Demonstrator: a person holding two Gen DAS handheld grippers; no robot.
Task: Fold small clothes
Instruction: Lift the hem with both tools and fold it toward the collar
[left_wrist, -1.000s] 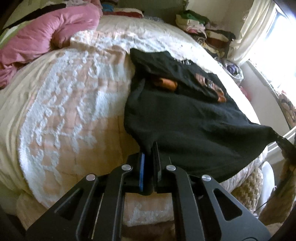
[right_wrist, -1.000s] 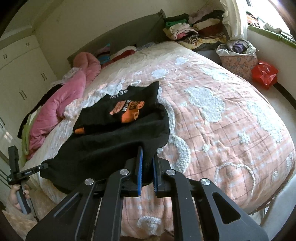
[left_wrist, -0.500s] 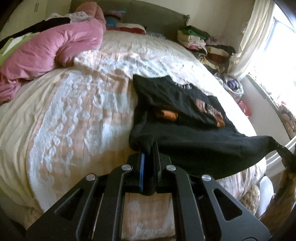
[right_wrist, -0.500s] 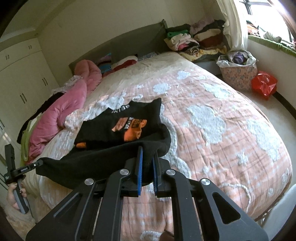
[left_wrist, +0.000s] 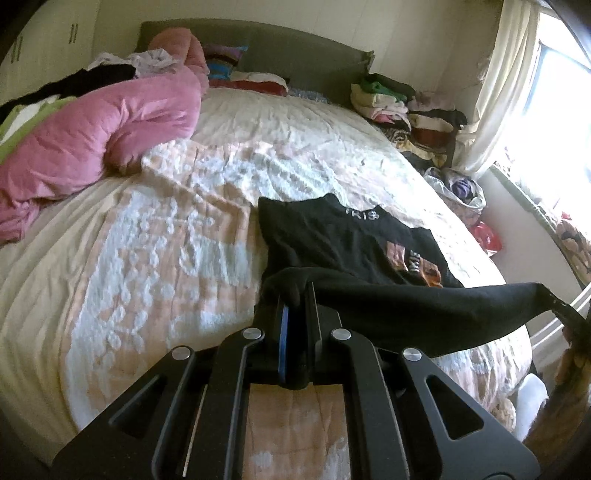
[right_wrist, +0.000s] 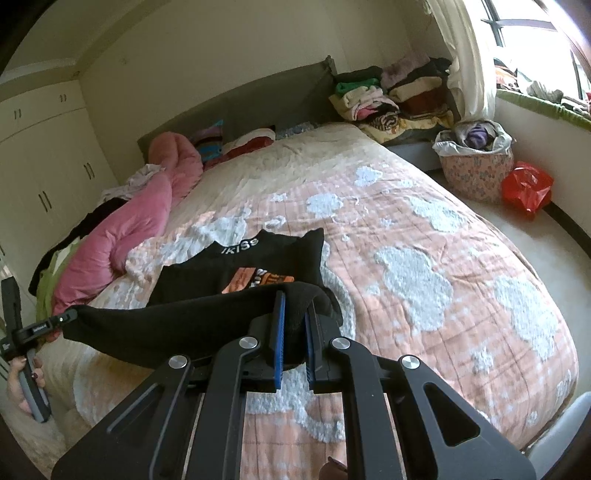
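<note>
On the peach quilted bed (right_wrist: 424, 236) lies the black shirt (left_wrist: 332, 240), collar toward the headboard (right_wrist: 258, 99). Left gripper (left_wrist: 295, 314) has its fingers clamped on one hem corner, right gripper (right_wrist: 293, 321) pinches the other; the lifted hem stretches taut between them, across the bed.

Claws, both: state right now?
Left claw: shut on the black shirt, at one bottom corner.
Right claw: shut on the black shirt, at the other corner.
</note>
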